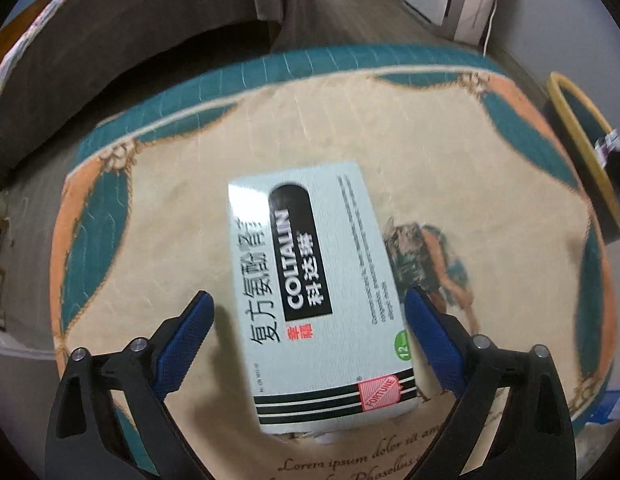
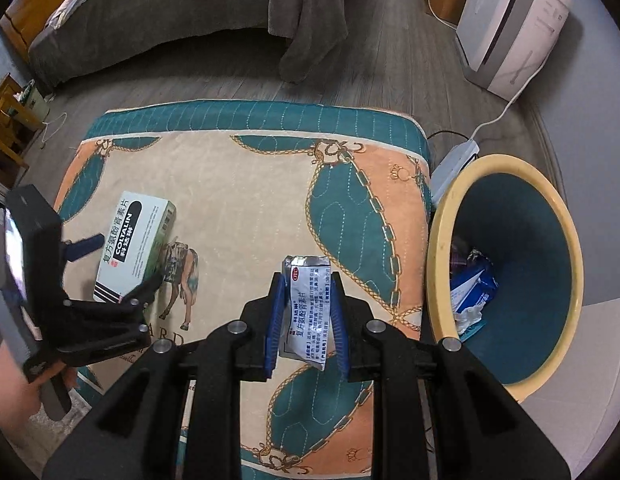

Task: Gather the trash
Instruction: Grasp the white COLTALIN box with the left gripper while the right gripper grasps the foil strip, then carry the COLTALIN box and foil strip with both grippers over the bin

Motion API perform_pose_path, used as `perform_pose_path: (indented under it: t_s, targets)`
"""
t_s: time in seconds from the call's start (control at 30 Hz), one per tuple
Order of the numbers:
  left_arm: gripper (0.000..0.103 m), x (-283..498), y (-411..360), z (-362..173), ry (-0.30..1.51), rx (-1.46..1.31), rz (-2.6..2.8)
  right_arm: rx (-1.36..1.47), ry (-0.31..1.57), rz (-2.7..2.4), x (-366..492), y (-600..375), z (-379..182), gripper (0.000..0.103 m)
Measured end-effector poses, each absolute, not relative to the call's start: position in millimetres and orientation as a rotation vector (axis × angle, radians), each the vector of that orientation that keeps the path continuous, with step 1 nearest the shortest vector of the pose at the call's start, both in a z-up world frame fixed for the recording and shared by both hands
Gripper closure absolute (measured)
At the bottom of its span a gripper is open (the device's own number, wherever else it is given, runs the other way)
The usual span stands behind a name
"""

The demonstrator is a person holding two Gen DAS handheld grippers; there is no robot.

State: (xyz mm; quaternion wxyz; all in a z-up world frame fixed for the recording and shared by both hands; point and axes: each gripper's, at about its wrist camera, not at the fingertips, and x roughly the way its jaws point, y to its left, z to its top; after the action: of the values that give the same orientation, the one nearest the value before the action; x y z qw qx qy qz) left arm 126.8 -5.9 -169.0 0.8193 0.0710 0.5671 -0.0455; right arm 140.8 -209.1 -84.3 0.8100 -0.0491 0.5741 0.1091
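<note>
A pale Coltalin medicine box (image 1: 314,292) lies flat on the patterned cushion (image 1: 490,184). My left gripper (image 1: 307,310) is open, its blue pads on either side of the box's near half. The box (image 2: 131,242) and the left gripper (image 2: 121,260) also show at the left of the right wrist view. My right gripper (image 2: 305,316) is shut on a silver medicine sachet (image 2: 307,306) and holds it above the cushion (image 2: 237,184). A yellow-rimmed, teal bin (image 2: 550,208) with wrappers inside stands just right of the cushion.
A grey bed with a hanging blanket (image 2: 310,12) is at the back. A white appliance (image 2: 514,24) stands back right, with a power strip and cable (image 2: 458,156) on the wood floor by the bin. The bin rim (image 1: 578,136) shows right of the cushion.
</note>
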Motion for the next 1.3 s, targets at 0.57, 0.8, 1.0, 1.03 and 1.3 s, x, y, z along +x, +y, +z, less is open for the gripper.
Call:
perform_pose_path:
  t_s: [0.57,0.8,1.0,1.03,1.3]
  targets:
    - [0.029,110.0,-70.4,-109.3,1.029,0.261,-0.226,0.009,1.166,0.137,131.1,-290.8,-59.7,0.081]
    - [0.030,99.4,-142.1,-64.2,0.913,0.311,-0.381,0.113,1.104,0.030,129.7,-360.3,-45.8,0.081]
    - [0.029,101.3,-189.8,-56.5,0.921,0.313,-0.481,0.247,1.112,-0.079,126.7,-423.4,-60.1,0.081]
    - [0.029,103.8,-199.7,-56.8,0.927,0.312,-0.497,0.266,1.112,-0.092,126.2,-430.7,-62.2,0.081]
    - [0.029,114.6,-257.1,-65.7,0.958,0.354,-0.580,0.379,1.126,-0.181,123.8,-472.2,-79.3,0.081]
